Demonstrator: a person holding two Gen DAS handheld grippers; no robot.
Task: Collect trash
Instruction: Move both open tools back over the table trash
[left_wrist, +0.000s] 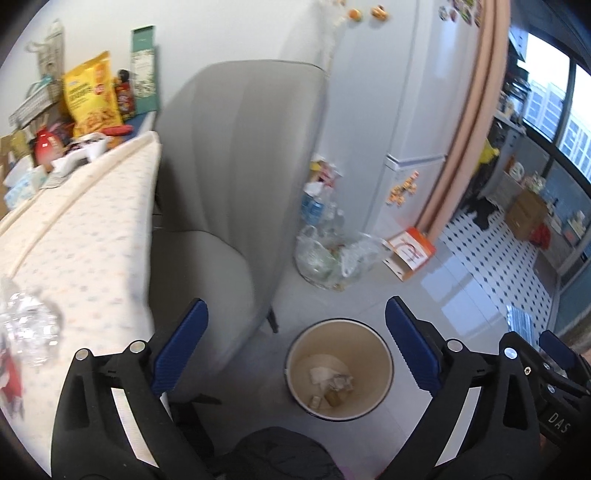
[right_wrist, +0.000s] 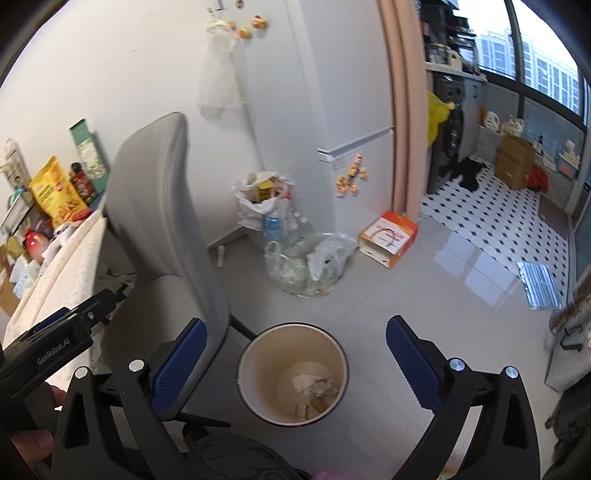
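Both claws, left claw (left_wrist: 295, 343) and right claw (right_wrist: 295, 354), gaped wide and empty above the bin (left_wrist: 338, 369) at lower centre, scraps inside; risk: crushed bottle (left_wrist: 29, 328) at left edge gets missed.

A lived-in home, a small apartment room. A white fridge (right_wrist: 347, 110) dotted with magnets stands at twelve o'clock, a grey chair (right_wrist: 162, 221) at nine, beside a cloth-covered surface (left_wrist: 85, 236) piled with snack bags (left_wrist: 92, 96). At two o'clock a tiled balcony (right_wrist: 491, 229) holds a washing machine (right_wrist: 448, 122), with apartment blocks outside the window (right_wrist: 532, 62).
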